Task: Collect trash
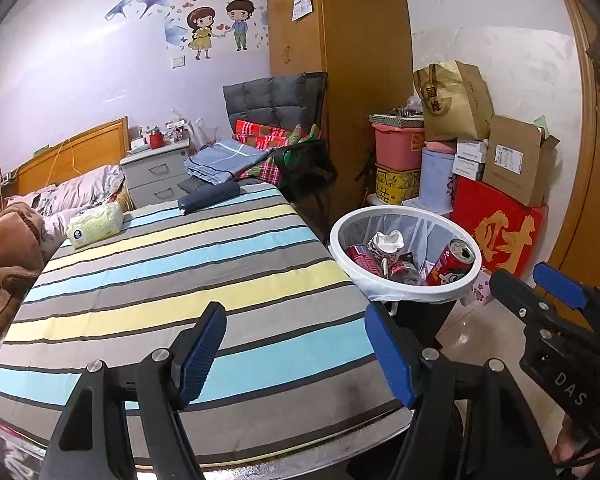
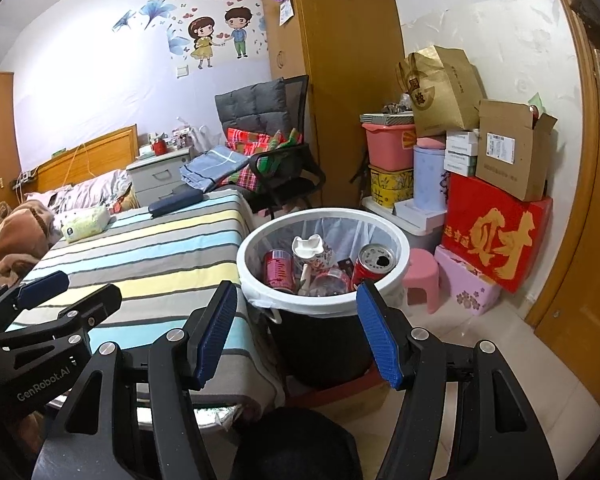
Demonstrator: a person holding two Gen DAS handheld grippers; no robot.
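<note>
L gripper (image 1: 296, 348) nearest in left wrist view: fingers spread, nothing btwn the blue pads, hovering over the near end of the striped cloth (image 1: 172, 280) on the table. R gripper (image 2: 296, 332) same: fingers spread, empty, pointing down twd the bin. Each gripper shows in the other's cam, at the frame edge.

Trash bin (image 2: 260, 242) sits on the floor just beside the table's right edge, white rim w/ liner, dark body. Trash is already inside: open red can (image 2: 374, 266) leaning on the right wall, second red can (image 2: 279, 270) on the left, white crumpled cup/carton (image 2: 310, 250) btwn them, a clear plastic piece lower down, can't ID it.

On the cloth, far end: tissue pack (image 1: 96, 224) at left, dark blue case (image 1: 210, 197) mid. No loose trash visible on the cloth.

Right of bin: pink stool (image 2: 422, 276), then stacked boxes vs the wall, red box w/ gold character (image 2: 496, 236), cardboard box (image 2: 508, 148), gold paper bag (image 2: 440, 92) on top.

Farther back: chair w/ grey cushion (image 2: 256, 108) and plaid fabric, grey drawer unit (image 2: 156, 178), bed w/ wooden headboard (image 2: 96, 160), cartoon couple sticker (image 2: 220, 36) on the wall.
</note>
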